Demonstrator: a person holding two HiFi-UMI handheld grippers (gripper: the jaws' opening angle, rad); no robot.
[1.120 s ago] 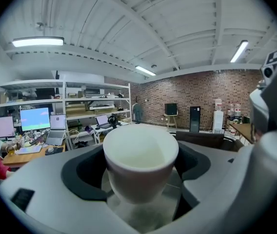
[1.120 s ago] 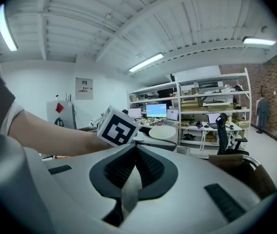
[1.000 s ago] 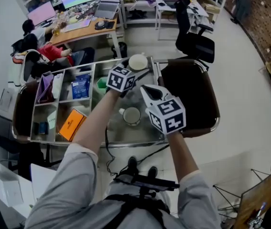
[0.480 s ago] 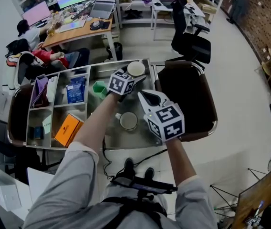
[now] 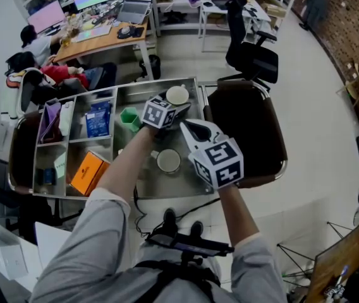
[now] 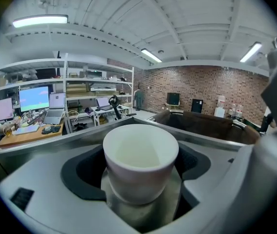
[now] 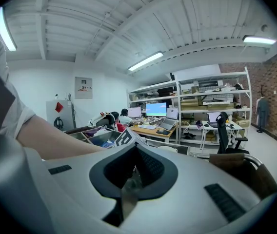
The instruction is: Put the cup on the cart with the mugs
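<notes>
A white handleless cup (image 5: pixel 177 95) stands upright between the jaws of my left gripper (image 5: pixel 174 103), over the far right corner of the steel cart top (image 5: pixel 129 183). In the left gripper view the cup (image 6: pixel 139 162) fills the gap and both dark pads press its sides; my left gripper (image 6: pixel 141 155) is shut on it. Whether its base touches the steel I cannot tell. A pale mug (image 5: pixel 168 161) with a handle sits on the cart, nearer me. My right gripper (image 5: pixel 192 131) hovers to the right of that mug; in its own view the right gripper (image 7: pixel 131 179) is shut with nothing in it.
A green cup (image 5: pixel 129 117) stands left of the held cup. The cart's left compartments hold an orange box (image 5: pixel 86 169) and a blue packet (image 5: pixel 97 120). A dark brown tub with a chrome rim (image 5: pixel 249 131) adjoins the cart on the right. A person sits at desks (image 5: pixel 103 33) beyond.
My left gripper has come down with the white cup toward the cart's steel top. The right gripper has stayed where it was.
</notes>
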